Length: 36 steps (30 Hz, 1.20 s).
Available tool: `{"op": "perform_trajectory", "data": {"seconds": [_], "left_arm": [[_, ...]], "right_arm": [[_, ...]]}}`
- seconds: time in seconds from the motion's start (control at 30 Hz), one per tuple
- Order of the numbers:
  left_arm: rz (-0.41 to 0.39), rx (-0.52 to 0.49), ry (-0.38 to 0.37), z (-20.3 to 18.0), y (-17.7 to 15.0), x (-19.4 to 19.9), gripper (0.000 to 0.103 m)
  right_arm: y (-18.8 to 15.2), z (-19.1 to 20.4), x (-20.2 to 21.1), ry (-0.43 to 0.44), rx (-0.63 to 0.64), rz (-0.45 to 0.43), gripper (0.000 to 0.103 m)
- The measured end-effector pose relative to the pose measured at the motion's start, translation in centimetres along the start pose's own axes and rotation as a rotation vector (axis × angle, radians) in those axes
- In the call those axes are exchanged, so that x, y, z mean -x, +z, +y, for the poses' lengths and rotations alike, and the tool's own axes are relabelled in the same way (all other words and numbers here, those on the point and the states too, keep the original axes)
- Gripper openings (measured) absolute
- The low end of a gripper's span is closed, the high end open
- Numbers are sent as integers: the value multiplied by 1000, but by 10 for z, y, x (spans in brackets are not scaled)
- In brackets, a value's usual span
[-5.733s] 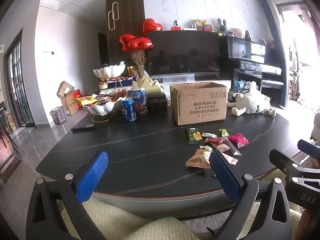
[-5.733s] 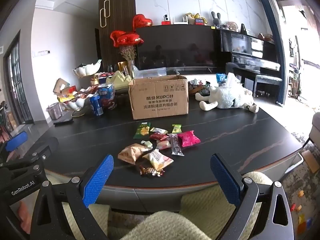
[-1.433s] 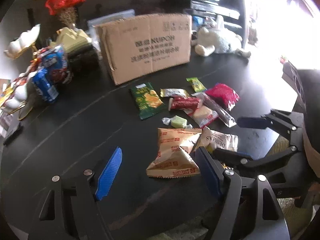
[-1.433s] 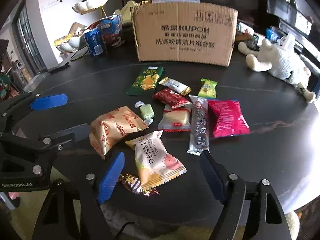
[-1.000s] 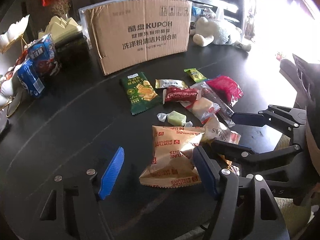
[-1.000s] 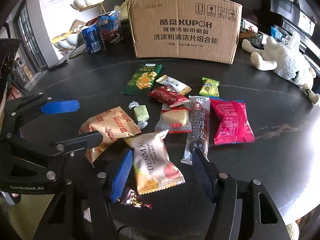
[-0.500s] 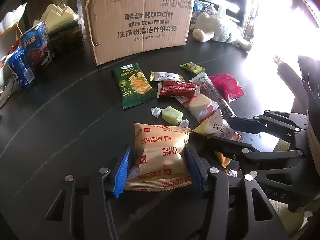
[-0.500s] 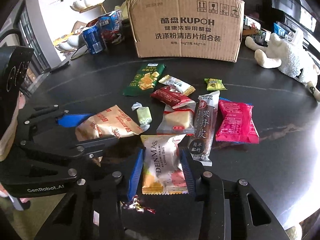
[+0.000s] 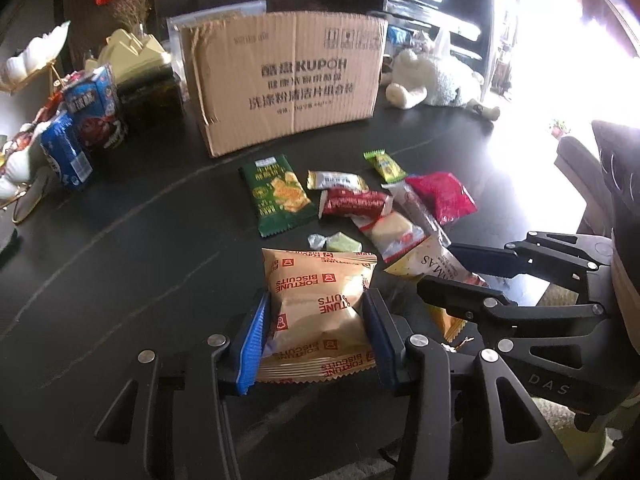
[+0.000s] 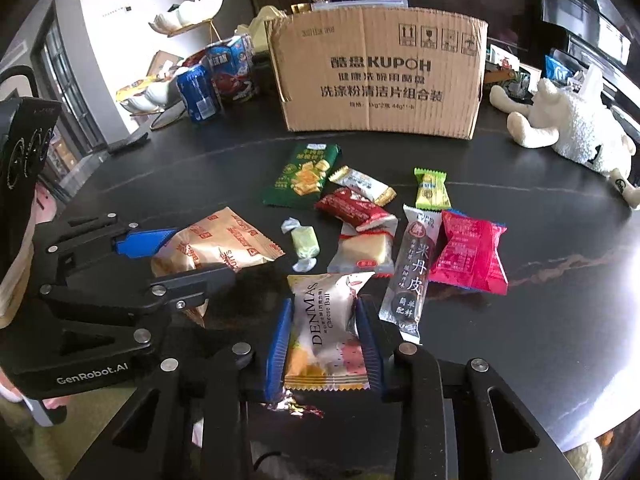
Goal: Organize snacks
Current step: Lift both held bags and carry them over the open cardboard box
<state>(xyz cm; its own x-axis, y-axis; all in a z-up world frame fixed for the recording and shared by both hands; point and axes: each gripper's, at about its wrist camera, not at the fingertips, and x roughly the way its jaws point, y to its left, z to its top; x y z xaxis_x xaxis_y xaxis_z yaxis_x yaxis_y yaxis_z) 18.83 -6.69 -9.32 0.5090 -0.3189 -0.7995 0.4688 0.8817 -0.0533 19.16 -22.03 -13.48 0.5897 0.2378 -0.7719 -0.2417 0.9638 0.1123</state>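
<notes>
My left gripper [image 9: 316, 320] is shut on a tan Fortune Biscuits bag [image 9: 320, 304] that rests on the black table [image 9: 132, 248]. My right gripper [image 10: 323, 332] is shut on a white Denmas Cheese Ball packet [image 10: 324, 332], also on the table. Each gripper shows in the other view: the right one [image 9: 472, 268] and the left one [image 10: 172, 256]. Loose snacks lie beyond: a green cracker pack [image 9: 280, 194], a dark red bar [image 9: 354, 204], a pink bag [image 10: 468, 256], a long dark strip [image 10: 412, 272] and a green candy [image 10: 304, 244]. A cardboard box [image 10: 380, 76] stands behind them.
A plush sheep [image 10: 568, 128] lies at the right of the box. Blue cans and cartons [image 10: 216, 80] and a white tiered snack dish [image 10: 184, 20] stand at the back left. A foil-wrapped candy [image 10: 296, 404] lies under my right gripper. The table edge is close to me.
Both grippers moved forward and down over the table, then closed: the left on the Fortune Biscuits bag, the right on the Denmas packet.
</notes>
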Motion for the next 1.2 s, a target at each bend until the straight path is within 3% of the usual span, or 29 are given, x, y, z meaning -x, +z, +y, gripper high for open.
{"op": "perform_trajectory", "data": {"seconds": [0.33, 0.63, 1.2], "left_arm": [[-91, 12, 16, -1, 23, 30, 46], [-190, 16, 49, 4, 64, 56, 46], [-270, 30, 104, 26, 151, 69, 46]], "right_arm": [[23, -3, 32, -31, -7, -109, 34], [63, -13, 59, -69, -25, -229, 34], [147, -25, 73, -70, -54, -356, 34]]}}
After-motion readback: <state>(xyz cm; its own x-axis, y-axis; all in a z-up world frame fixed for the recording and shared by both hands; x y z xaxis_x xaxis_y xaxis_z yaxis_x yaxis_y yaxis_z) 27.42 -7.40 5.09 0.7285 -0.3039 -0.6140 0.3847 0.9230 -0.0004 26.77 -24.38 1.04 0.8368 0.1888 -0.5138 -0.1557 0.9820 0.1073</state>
